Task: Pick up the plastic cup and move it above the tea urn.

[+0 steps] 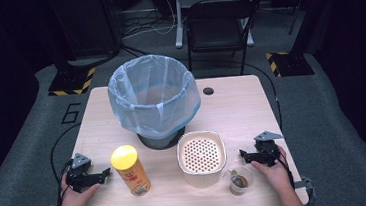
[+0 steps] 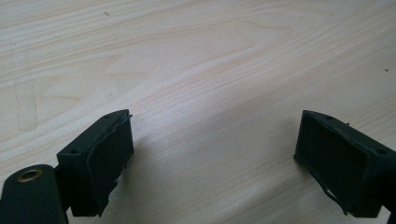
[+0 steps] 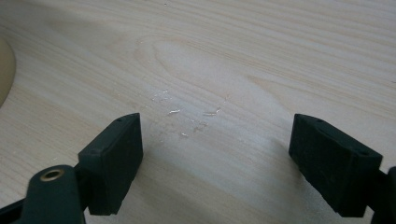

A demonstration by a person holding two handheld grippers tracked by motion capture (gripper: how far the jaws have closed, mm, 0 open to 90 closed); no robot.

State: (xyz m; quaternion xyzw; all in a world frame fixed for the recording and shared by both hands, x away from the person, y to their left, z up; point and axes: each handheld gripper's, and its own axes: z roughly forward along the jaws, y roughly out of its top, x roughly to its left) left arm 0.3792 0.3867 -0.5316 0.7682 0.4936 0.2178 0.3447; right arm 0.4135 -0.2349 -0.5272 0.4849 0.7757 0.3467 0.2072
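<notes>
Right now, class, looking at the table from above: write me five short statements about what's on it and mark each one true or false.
1. The bin has a blue bag in it. True.
2. The can lies on its side. False: it stands upright.
3. The left gripper is shut. False: its jaws stand apart over bare table.
4. The cup sits nearest the right gripper. True.
5. The cream container stands between can and cup. True.

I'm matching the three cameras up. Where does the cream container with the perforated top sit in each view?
High view: the cream container stands front centre, right of the yellow can.
Right gripper view: a curved cream sliver at the left edge, probably its side.
Left gripper view: bare tabletop ahead of the jaws.
Shared landmark: the tabletop's pale wood grain.
</notes>
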